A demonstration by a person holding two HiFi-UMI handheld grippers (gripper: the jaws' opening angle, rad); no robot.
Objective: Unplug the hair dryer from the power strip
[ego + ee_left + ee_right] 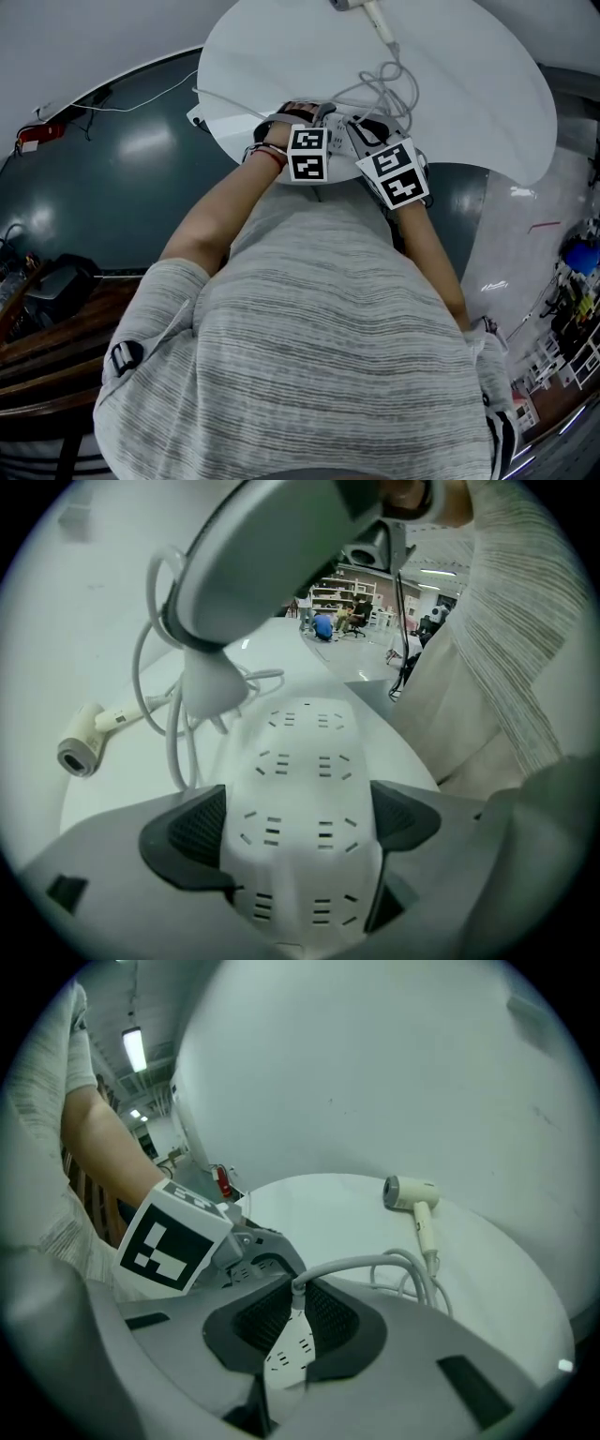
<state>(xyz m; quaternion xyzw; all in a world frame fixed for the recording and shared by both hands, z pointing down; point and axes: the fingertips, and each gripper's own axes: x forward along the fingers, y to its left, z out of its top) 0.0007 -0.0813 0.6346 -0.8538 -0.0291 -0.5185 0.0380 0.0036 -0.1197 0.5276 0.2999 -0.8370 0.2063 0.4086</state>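
Ok, head view: left gripper (319,117) and right gripper (370,129) side by side, hair dryer (354,5) well beyond both. Left gripper view: jaws clamped on power strip (305,752), plug (211,682) just past them, apparently clear of the strip. Right gripper view: jaws pinched on plug, cord (375,1265) running ahead to hair dryer

The round white table (469,84) carries everything. A cream plastic hair dryer (411,1194) lies at its far edge, and the dryer's pale grey cord (389,84) loops over the middle toward the near edge. There a long white power strip (300,761) lies lengthwise between the jaws of the left gripper (295,829). The right gripper (295,1321) sits just beside it (on its right), over the strip's far end, with the cord's white plug (211,684) between its jaws.
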